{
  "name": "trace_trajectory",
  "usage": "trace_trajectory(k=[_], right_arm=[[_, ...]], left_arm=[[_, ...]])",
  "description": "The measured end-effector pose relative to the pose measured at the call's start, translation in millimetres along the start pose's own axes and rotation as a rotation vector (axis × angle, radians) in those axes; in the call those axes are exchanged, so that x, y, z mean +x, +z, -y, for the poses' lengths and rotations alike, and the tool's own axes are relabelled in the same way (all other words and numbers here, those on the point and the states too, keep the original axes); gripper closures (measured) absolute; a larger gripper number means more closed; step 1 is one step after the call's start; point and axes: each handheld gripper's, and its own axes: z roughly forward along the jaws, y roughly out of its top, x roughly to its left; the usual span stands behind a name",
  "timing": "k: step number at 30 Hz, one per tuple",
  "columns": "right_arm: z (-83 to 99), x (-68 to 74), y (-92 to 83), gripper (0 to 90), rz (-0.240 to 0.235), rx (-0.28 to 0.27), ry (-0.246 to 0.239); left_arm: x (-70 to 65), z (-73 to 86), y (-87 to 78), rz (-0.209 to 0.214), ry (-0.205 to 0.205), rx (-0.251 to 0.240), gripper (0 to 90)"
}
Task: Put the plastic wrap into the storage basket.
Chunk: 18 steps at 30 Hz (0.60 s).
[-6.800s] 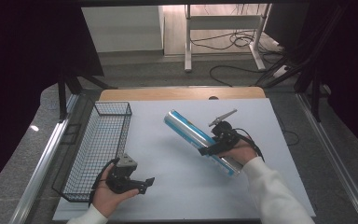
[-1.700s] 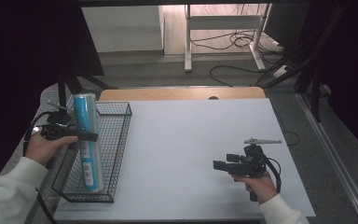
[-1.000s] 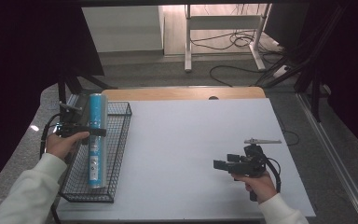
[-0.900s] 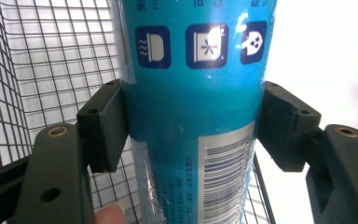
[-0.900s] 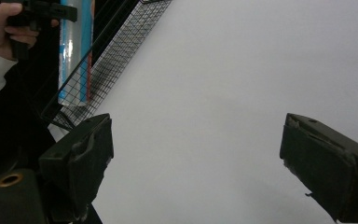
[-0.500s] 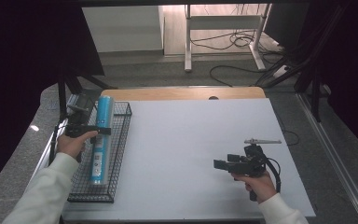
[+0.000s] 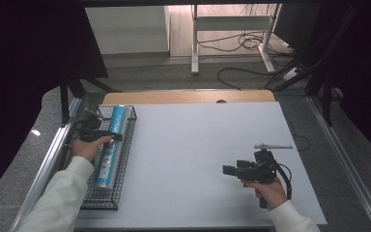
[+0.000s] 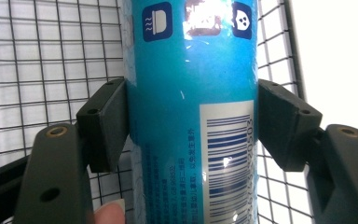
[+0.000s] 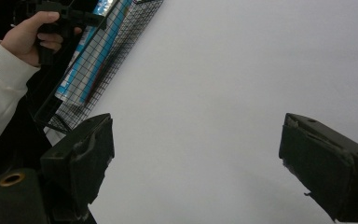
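The blue tube (image 8: 193, 112) lies lengthwise in the wire basket (image 7: 125, 159), clamped between the left gripper's (image 8: 193, 123) pads. Well apart, the right gripper (image 9: 193, 158) hangs over the white table (image 7: 198, 145), jaws spread, holding nothing.

White sleeves (image 7: 58, 193); black hand-held gripper (image 7: 229, 170) trailing a cable.

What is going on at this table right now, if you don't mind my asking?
A person is putting a blue tube into the black wire basket at the table's left edge. The left gripper is shut on the tube, which lies lengthwise inside the basket. The right gripper is open and holds nothing above the white table, away from the basket.
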Motion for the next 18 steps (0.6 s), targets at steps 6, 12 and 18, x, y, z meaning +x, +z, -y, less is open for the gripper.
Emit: trace_trajectory(k=[6,12,18], right_arm=[[0.3,0.2,0.4,10.8,-0.001,0.002,0.002],[1.2,1.2,1.2,10.8,-0.002,0.007,-0.003],[1.1,1.7,-1.6,10.8,-0.003,0.000,-0.005]], left_arm=[[1.7,0.7,-2.8,0.018,-0.024,-0.022,27.7],[-7.5,9.5,-10.7,0.030,0.024,-0.036,18.0],[-16.1,20.7,-35.8,0.019,0.076,-0.130,15.9]])
